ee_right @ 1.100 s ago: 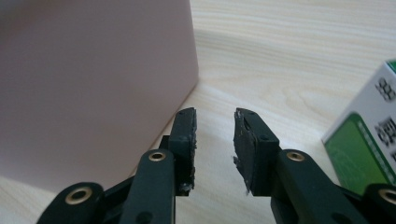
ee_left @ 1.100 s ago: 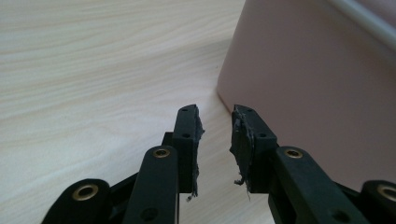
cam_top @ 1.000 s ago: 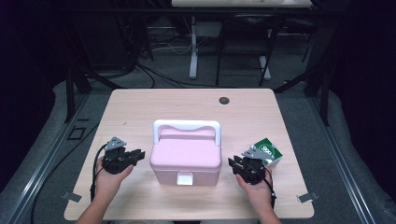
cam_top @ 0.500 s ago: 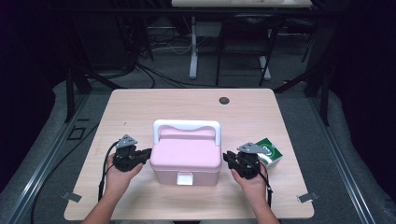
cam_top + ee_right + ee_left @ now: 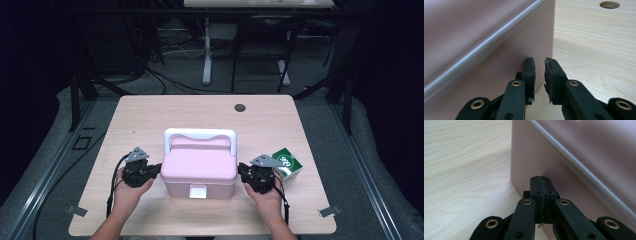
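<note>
A pink lunch box [image 5: 200, 167] with a white handle [image 5: 200, 134] and a white front latch [image 5: 198, 190] stands shut near the table's front middle. My left gripper [image 5: 158, 169] is at its left side wall; in the left gripper view the jaws [image 5: 540, 180] are shut, with their tips against the pink wall [image 5: 529, 157]. My right gripper [image 5: 241, 171] is at the box's right side. Its jaws [image 5: 539, 63] stand a narrow gap apart with nothing between them, close to the pink wall [image 5: 506, 57].
A small green and white carton [image 5: 286, 163] lies just right of my right hand. A round cable hole [image 5: 240, 107] is at the back of the wooden table [image 5: 150, 115]. Bare tabletop lies to the left and behind the box.
Both hands have moved inward from the table's sides until the grippers' tips reached the left and right walls of the pink box. The box has not moved.
</note>
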Action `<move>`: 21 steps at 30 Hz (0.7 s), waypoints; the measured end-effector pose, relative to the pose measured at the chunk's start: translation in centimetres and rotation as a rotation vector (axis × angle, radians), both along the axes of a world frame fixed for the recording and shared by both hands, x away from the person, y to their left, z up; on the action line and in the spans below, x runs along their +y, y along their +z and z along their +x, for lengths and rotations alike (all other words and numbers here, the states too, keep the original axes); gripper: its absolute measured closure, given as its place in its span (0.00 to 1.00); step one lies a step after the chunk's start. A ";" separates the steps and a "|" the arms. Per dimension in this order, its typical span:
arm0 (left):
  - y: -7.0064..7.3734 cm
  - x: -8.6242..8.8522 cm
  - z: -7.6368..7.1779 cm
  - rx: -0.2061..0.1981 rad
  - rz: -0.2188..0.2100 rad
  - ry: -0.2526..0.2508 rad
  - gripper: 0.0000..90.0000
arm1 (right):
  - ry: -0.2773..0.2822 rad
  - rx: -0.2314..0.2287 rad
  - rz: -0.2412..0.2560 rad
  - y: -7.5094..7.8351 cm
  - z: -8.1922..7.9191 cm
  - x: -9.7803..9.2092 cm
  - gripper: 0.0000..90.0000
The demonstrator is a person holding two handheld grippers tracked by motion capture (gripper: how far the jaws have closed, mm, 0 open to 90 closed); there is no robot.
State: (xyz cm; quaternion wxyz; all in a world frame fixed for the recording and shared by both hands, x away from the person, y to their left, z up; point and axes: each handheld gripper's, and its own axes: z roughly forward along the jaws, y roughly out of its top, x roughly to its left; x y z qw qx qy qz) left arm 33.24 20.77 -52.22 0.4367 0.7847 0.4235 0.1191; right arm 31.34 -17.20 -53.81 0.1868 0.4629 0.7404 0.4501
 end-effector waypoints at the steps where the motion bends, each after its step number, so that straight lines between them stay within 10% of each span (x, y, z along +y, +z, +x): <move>1: 0.0 0.0 -0.1 0.006 -0.001 0.003 1.00 | -0.001 -0.001 0.008 -0.1 0.0 0.0 0.88; 21: 0.0 -1.1 -2.0 0.034 0.022 -0.020 1.00 | 0.014 0.014 -0.008 0.2 -1.3 -0.6 1.00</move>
